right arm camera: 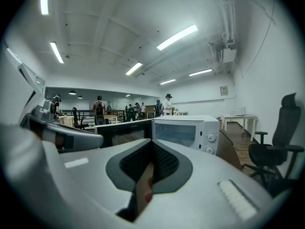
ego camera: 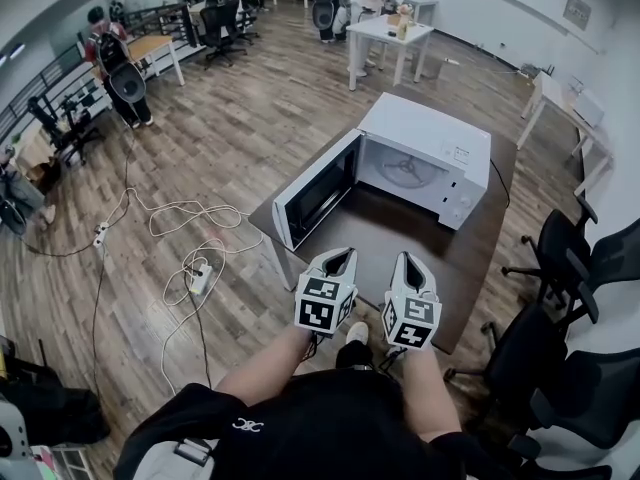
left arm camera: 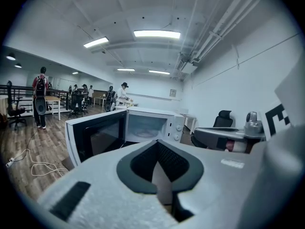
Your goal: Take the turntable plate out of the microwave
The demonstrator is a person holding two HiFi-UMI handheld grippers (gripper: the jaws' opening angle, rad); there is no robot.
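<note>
The head camera sits high on the person and looks forward and steeply down, with the left hand-held gripper [ego camera: 340,258] and the right hand-held gripper [ego camera: 411,261] low in its picture and the microwave [ego camera: 425,158] on the dark surface [ego camera: 385,223] beyond them. The other 2 cameras ride on those grippers, each close behind its own jaws and facing almost level along them. All 3 views share the microwave and its open door [ego camera: 315,193]; each gripper view catches the other gripper at its edge.
</note>
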